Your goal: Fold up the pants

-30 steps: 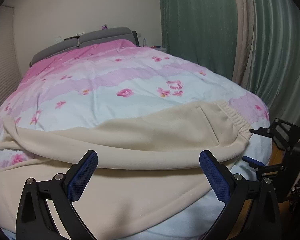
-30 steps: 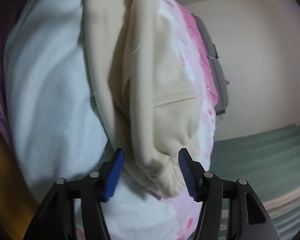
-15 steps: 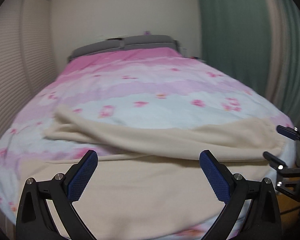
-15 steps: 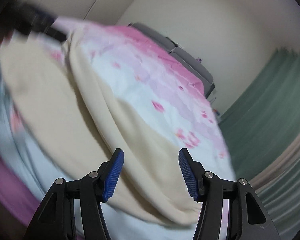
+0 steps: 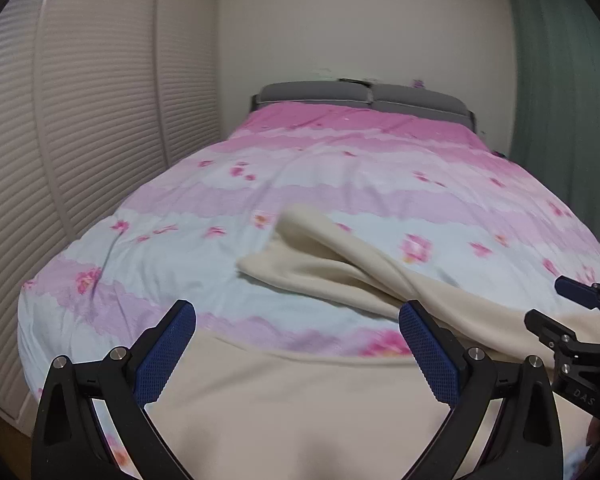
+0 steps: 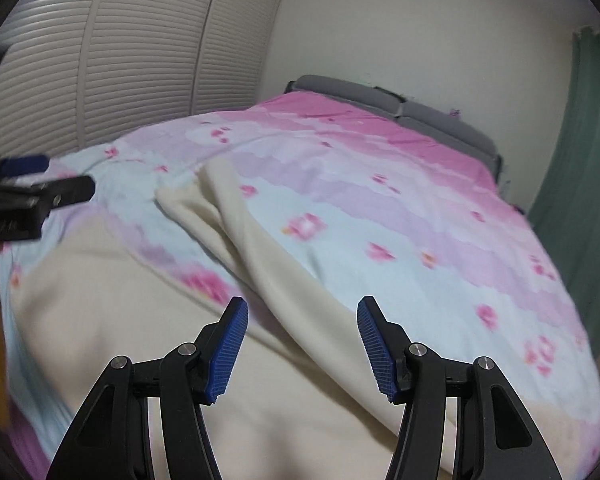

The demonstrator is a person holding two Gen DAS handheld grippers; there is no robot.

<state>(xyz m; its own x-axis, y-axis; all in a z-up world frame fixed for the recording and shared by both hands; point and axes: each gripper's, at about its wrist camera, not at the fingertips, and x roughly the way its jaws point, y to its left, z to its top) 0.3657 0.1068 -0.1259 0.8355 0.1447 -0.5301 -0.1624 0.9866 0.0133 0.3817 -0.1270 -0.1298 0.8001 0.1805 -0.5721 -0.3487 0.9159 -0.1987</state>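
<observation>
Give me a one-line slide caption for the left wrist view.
Open left gripper above cream pants spread on a pink floral bedspread, right gripper alongside.

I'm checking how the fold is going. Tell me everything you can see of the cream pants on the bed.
The cream pants look like soft, plain knit fabric, unpatterned. They lie on the pink floral bedcover at its near end. One broad part spreads flat along the near edge; a narrower part runs away from it, loosely doubled over itself. The waistband and cuffs cannot be made out. Only the bedcover touches them: both pairs of jaws stand open above the fabric, gripping nothing.
</observation>
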